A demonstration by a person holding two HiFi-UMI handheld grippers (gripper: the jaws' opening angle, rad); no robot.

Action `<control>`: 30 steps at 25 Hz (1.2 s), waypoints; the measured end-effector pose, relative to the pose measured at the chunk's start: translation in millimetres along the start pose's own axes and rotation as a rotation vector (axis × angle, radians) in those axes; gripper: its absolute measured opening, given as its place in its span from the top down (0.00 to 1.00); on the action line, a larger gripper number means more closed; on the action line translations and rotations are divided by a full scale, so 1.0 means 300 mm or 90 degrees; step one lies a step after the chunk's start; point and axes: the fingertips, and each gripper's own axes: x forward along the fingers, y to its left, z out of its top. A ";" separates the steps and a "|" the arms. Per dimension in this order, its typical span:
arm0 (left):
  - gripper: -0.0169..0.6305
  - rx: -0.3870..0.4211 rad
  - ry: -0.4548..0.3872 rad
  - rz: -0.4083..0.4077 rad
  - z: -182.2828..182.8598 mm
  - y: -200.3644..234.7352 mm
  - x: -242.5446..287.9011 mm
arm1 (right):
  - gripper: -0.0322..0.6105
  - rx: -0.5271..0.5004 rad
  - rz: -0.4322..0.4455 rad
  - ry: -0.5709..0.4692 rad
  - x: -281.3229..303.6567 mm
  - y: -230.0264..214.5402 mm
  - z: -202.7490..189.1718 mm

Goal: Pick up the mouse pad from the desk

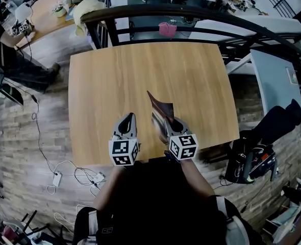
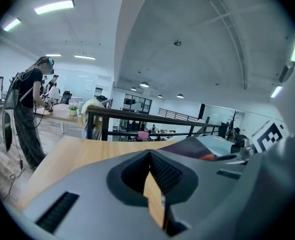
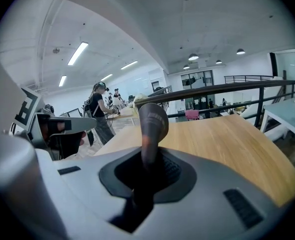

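The mouse pad is a thin dark sheet, standing on edge in the air above the wooden desk. My right gripper is shut on its near edge. In the right gripper view the mouse pad rises upright from between the jaws and curls at the top. My left gripper hovers just left of it, shut and holding nothing. The left gripper view has the jaws closed together, with the mouse pad off to the right over the desk.
A black curved railing runs past the desk's far edge, with a pink object behind it. A white table and a dark bag stand to the right. A person works at another table, far left. Cables lie on the floor.
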 end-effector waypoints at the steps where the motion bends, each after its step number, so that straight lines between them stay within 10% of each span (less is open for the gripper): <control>1: 0.94 -0.002 -0.004 -0.002 0.007 -0.004 -0.008 | 0.86 -0.001 0.001 -0.008 -0.013 0.008 0.010; 30: 0.94 0.008 -0.088 -0.001 0.140 0.002 -0.111 | 0.87 -0.022 0.002 -0.105 -0.148 0.091 0.189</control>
